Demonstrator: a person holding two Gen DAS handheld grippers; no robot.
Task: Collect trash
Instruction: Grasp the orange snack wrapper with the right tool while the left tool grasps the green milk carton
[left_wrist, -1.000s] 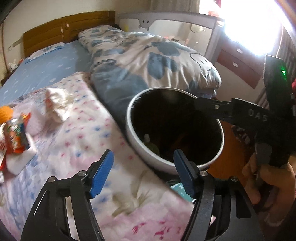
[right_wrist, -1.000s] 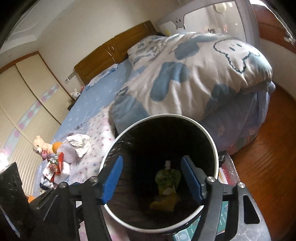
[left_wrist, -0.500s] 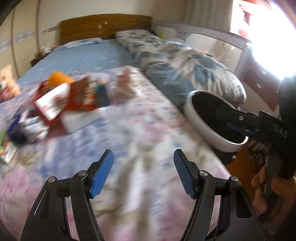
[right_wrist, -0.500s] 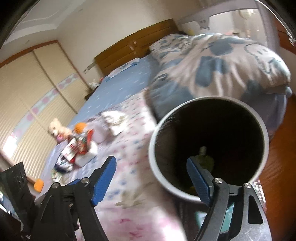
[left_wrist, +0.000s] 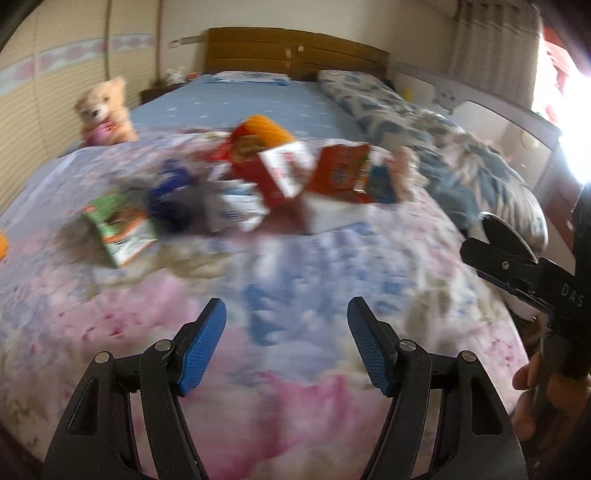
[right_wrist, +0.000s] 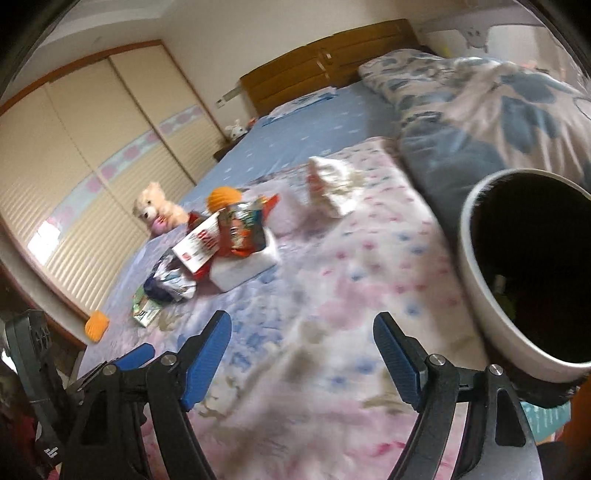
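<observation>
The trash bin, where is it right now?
In the right wrist view the trash bin stands at the right edge, beside the bed's floral blanket, just below the blue-patterned duvet.

Crumpled snack wrappers heaped on floral bedspread, tissue wad apart, white bin — black-lined — at bed's edge

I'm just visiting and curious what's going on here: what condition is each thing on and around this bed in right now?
Left gripper: open, empty.
Right gripper: open, empty, jaws just widened.
White round trash bin with black liner: uncovered, some trash inside.
Pile of colourful snack wrappers: lying loose on the bed.
Crumpled white tissue: on the bed, apart from the pile.
Beige teddy bear: sitting upright.
</observation>
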